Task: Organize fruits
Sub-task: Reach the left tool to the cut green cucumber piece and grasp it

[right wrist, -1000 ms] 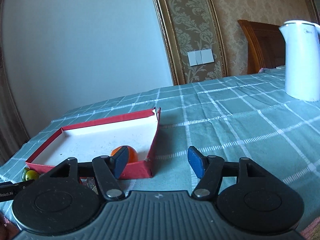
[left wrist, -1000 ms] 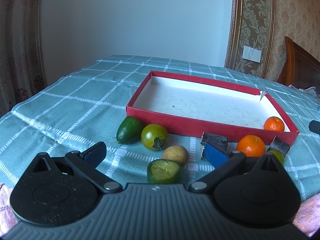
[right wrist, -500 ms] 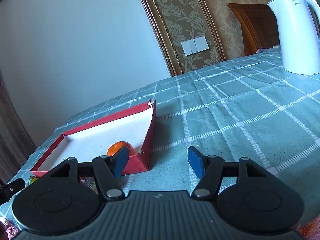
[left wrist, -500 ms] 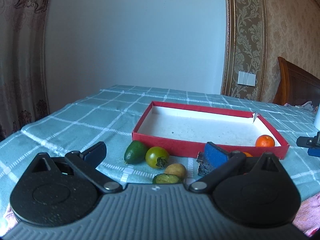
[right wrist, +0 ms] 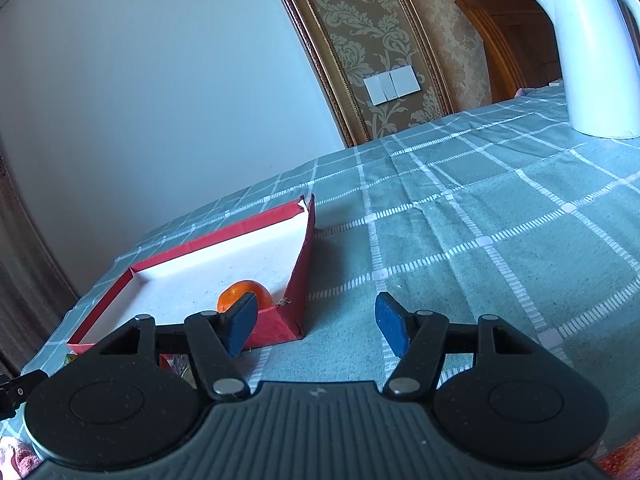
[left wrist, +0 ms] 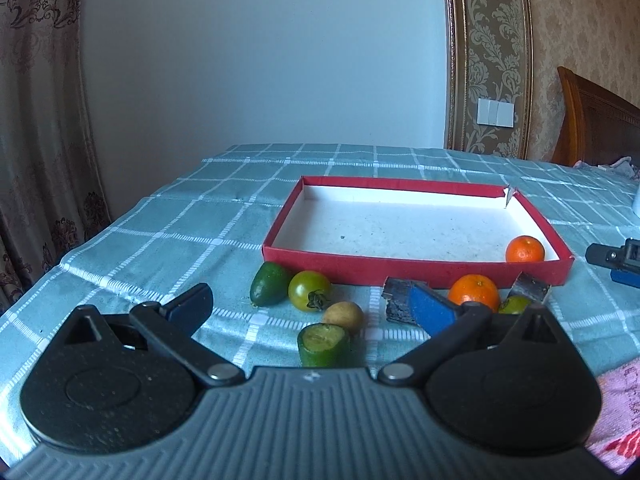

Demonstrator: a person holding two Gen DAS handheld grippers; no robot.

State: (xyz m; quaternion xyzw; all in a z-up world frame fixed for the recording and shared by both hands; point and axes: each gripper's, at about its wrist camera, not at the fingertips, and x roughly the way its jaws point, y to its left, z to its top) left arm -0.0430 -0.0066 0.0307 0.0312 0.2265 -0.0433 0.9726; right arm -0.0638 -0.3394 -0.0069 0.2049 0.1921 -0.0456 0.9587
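The red box (left wrist: 416, 270) lies on the checked tabletop (left wrist: 168, 236) with one orange (left wrist: 525, 249) in its near right corner. Just before its front wall lie an avocado (left wrist: 269, 283), a green tomato (left wrist: 309, 290) and another orange (left wrist: 474, 291). The left hand-held gripper (left wrist: 310, 306) and the right hand-held gripper (right wrist: 316, 322) both stand apart, empty.

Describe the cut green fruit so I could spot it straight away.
Find the red tray on the checked tablecloth. Before its near wall lies a row of fruit; nearest the camera sits the cut green fruit, the only one with a flat sliced face.
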